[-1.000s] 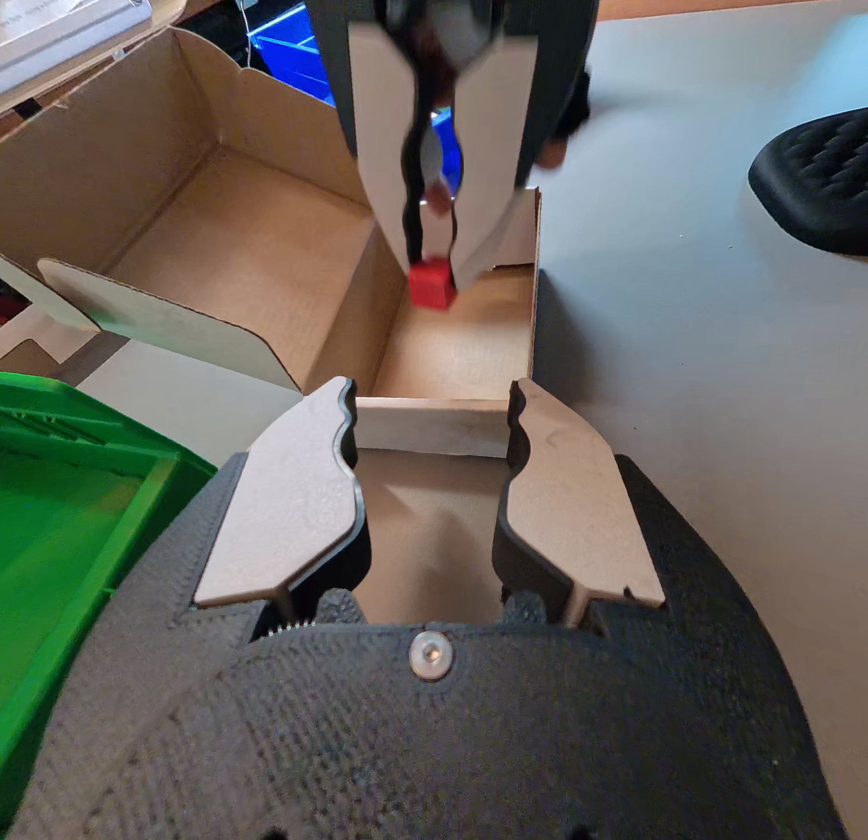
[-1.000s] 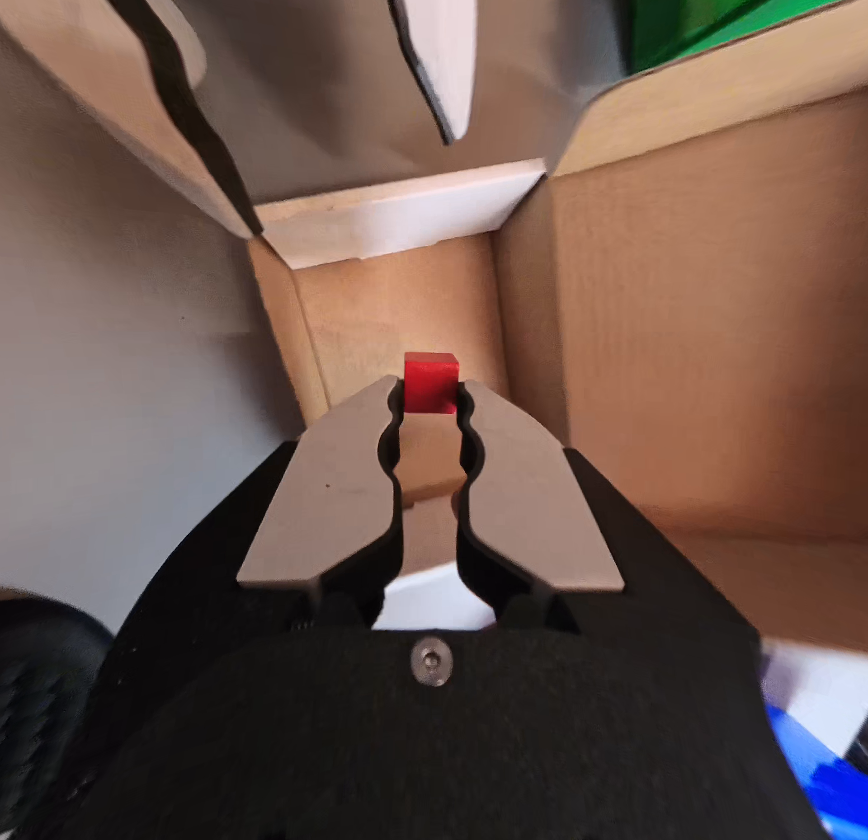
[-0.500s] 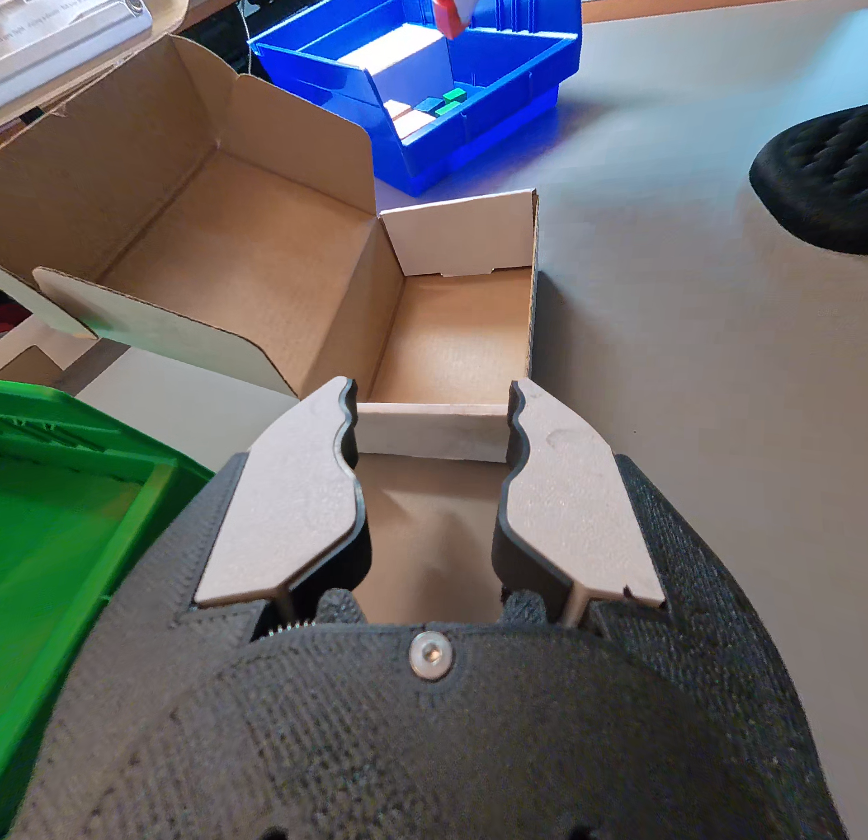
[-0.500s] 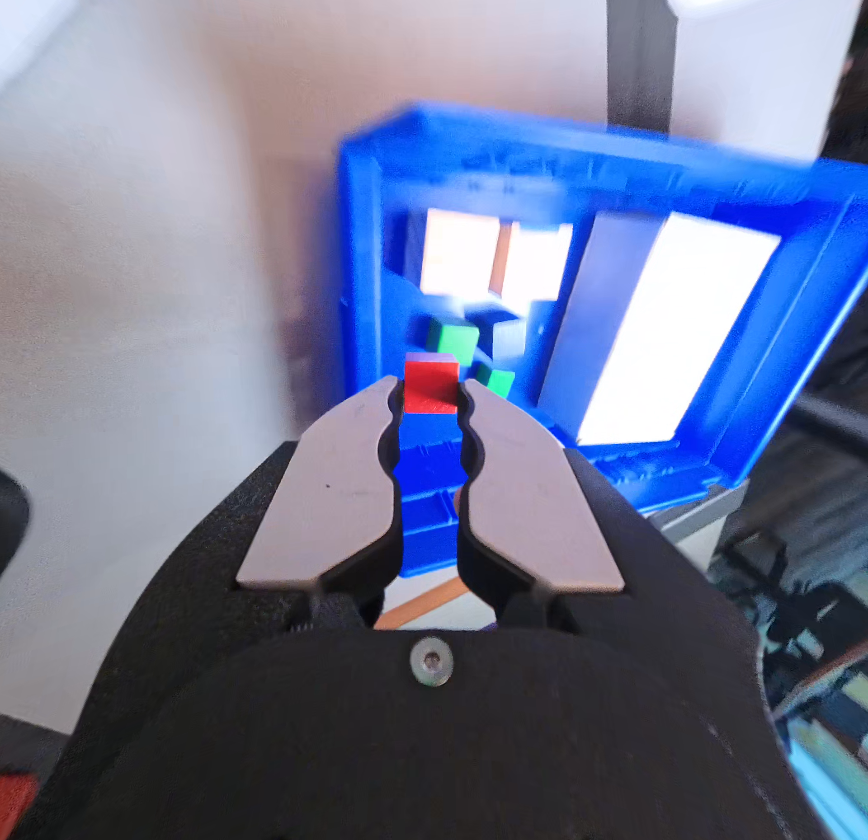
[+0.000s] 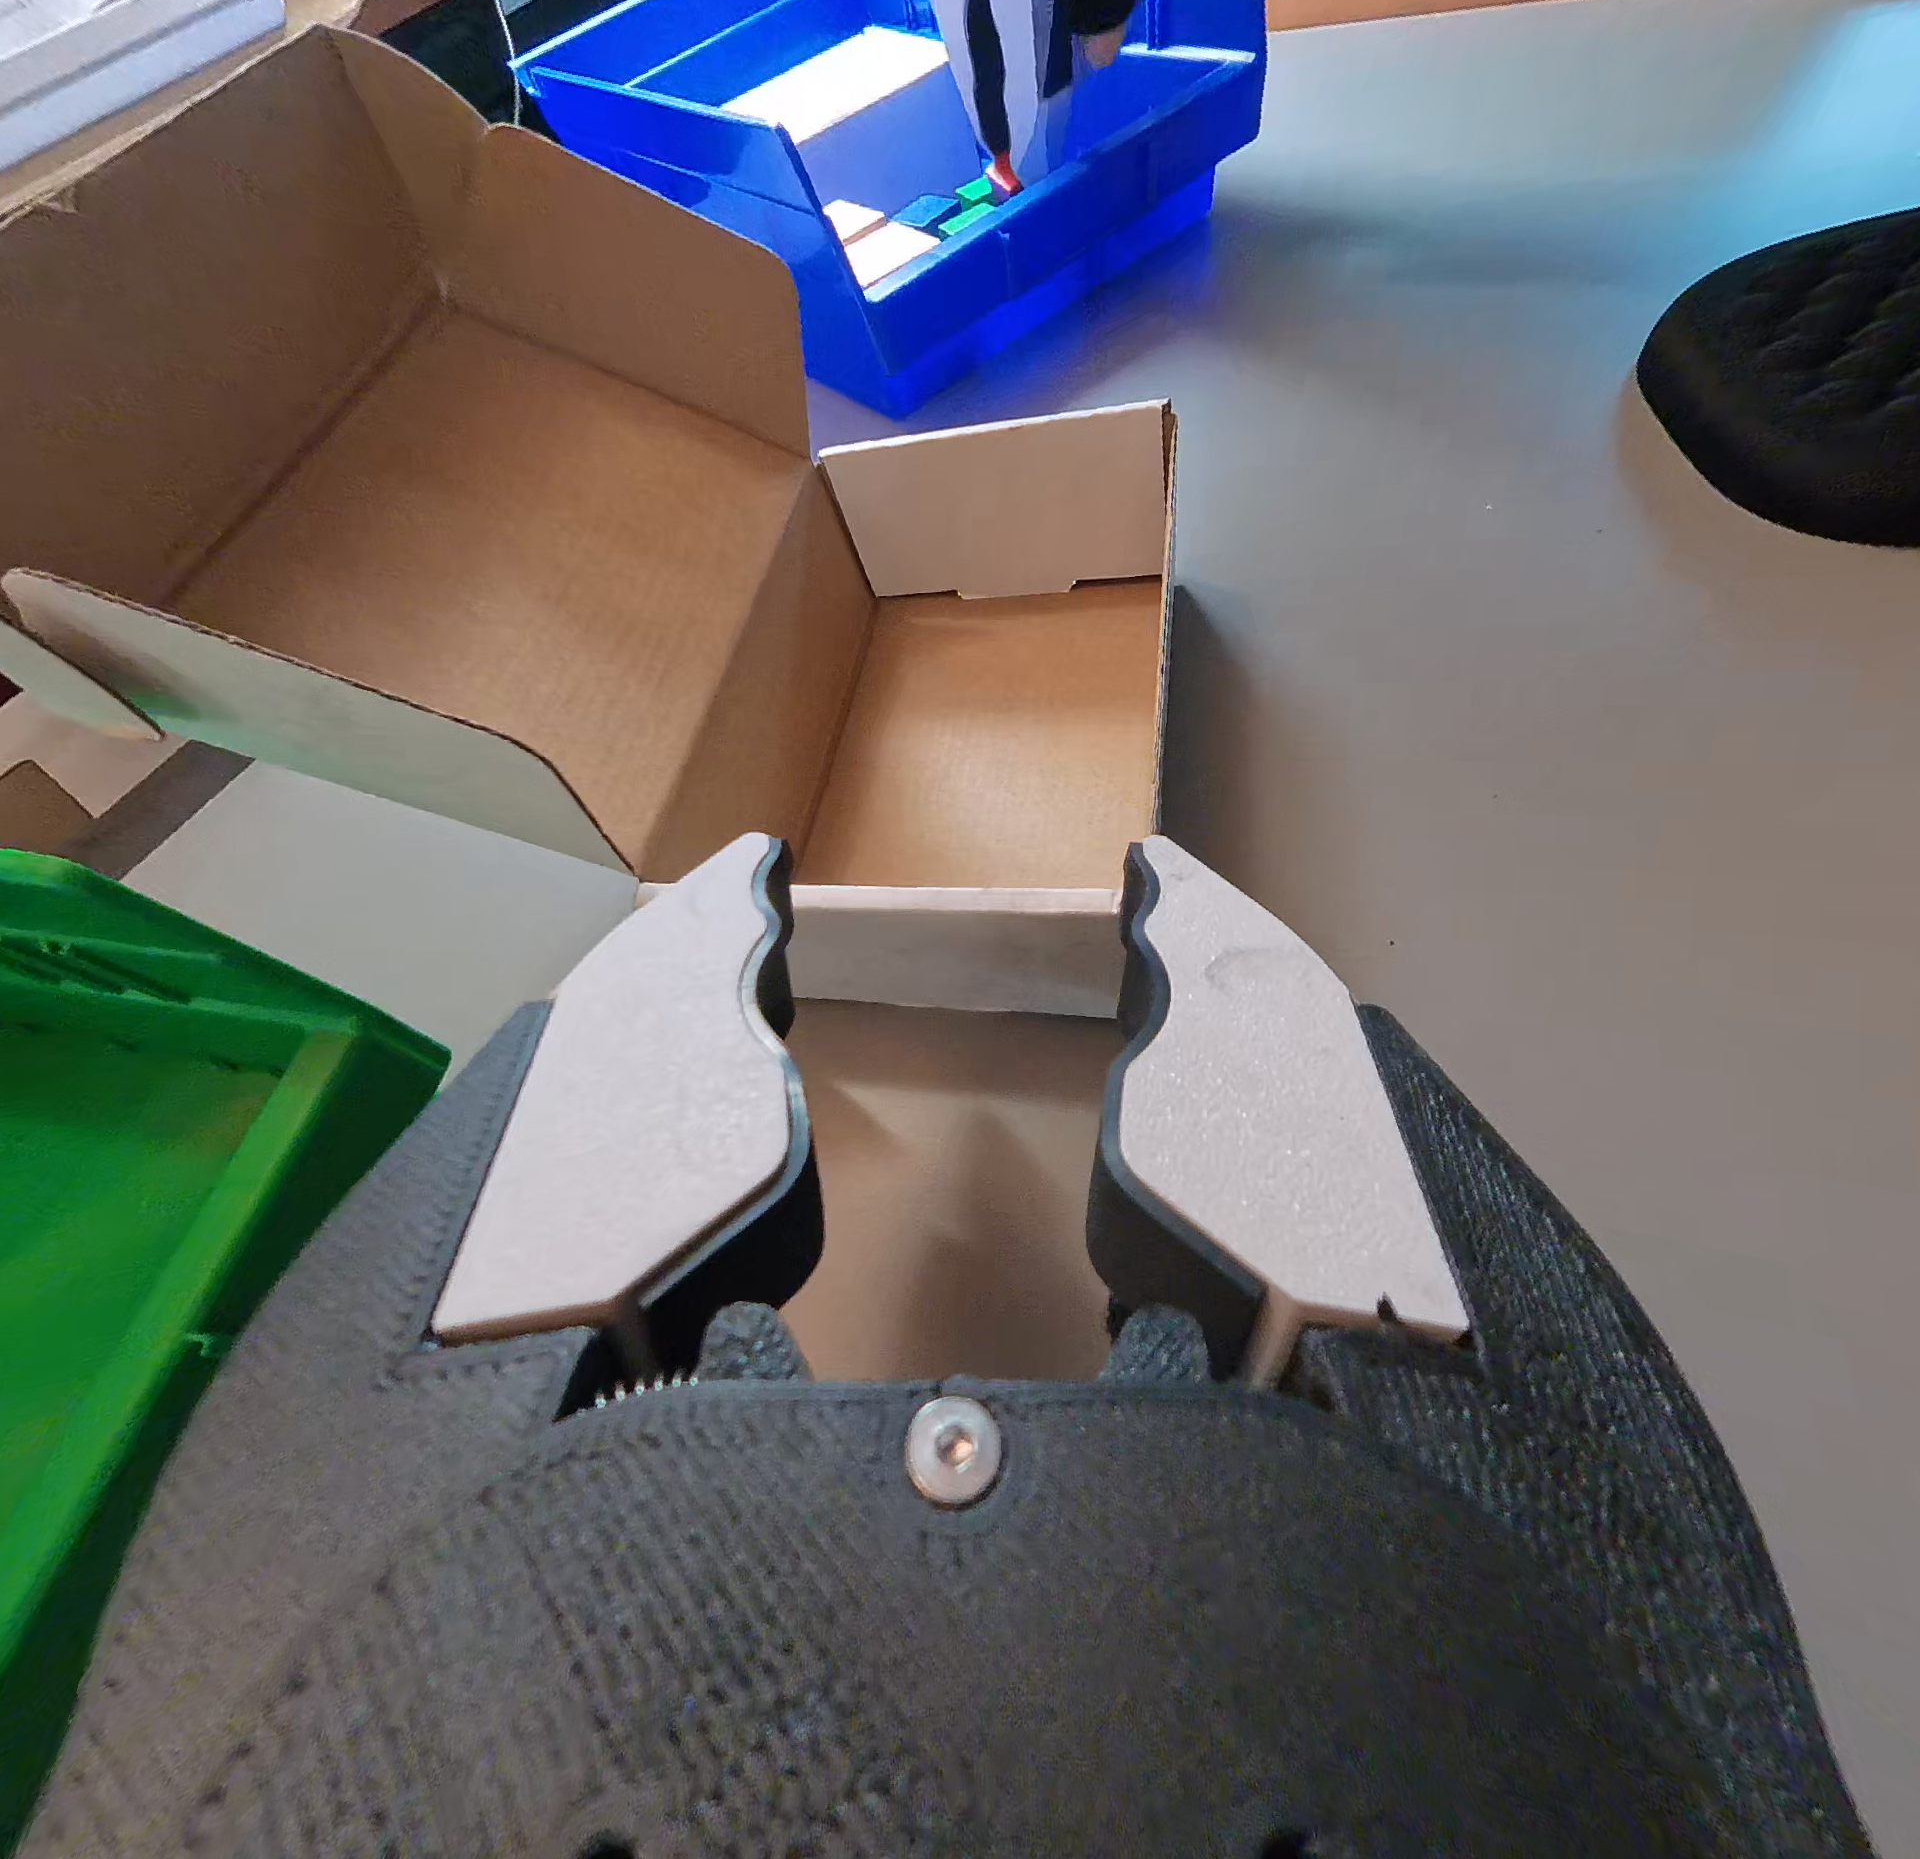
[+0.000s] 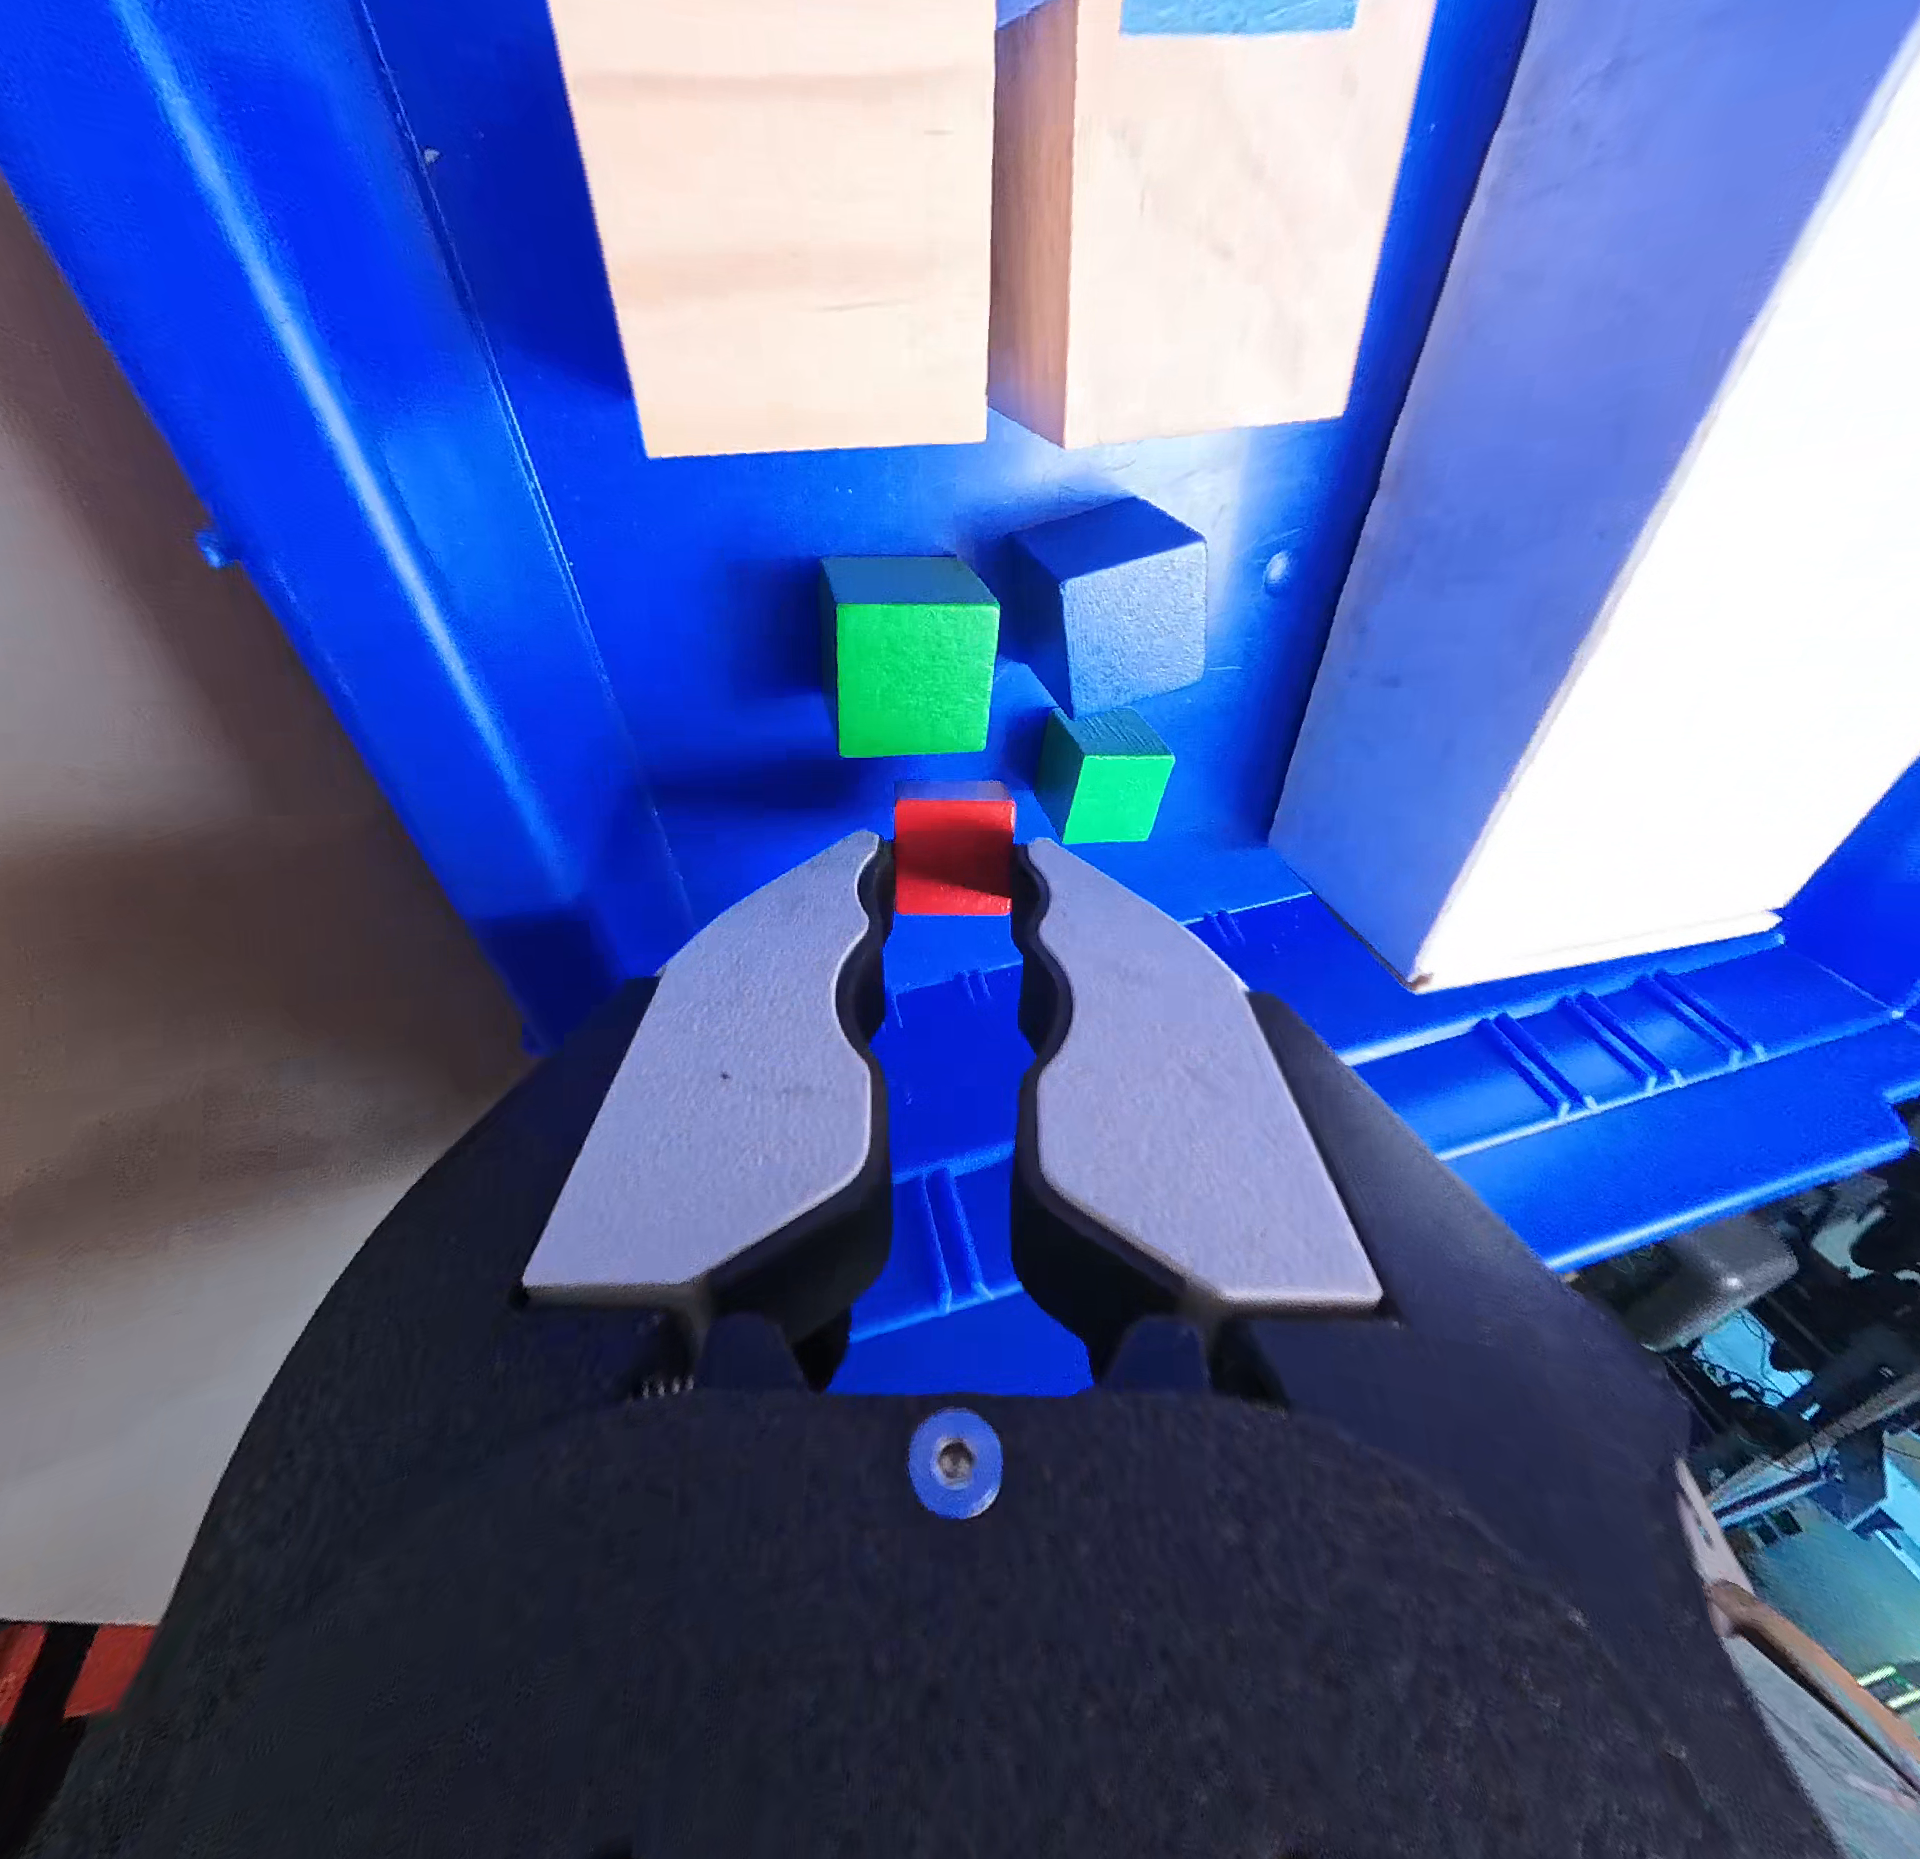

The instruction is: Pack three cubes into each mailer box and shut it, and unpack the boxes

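Since half a second ago our right gripper [image 6: 954, 859] has come down from above the blue plastic bin [image 6: 416, 459] into it, carrying the small red cube [image 6: 953, 853] with it; a second ago that cube sat in the cardboard mailer box [image 5: 997, 749]. We still hold the cube clamped between the right fingertips, low over the bin floor, though we cannot tell whether it touches the floor. Just beyond it lie a larger green cube [image 6: 912, 661], a smaller green cube [image 6: 1107, 775] and a dark blue cube [image 6: 1127, 604], all loose in the same compartment. Farther back stand two pale wooden blocks [image 6: 800, 199], and a long white block [image 6: 1621, 583] lies along the bin's right side. From our left wrist view we see the right gripper [image 5: 1003, 173] reaching into the bin [image 5: 1039, 282] at the far end of the grey table [image 5: 1507, 770]. Our left gripper [image 5: 956, 879] has not shifted: its jaws stand wide apart, grasping nothing, just before the near wall of the mailer box, whose lid is folded back to the left and whose interior shows no cubes. A green plastic crate [image 5: 156, 1134] sits at our left, and a black padded seat [image 5: 1797, 386] at the right edge.
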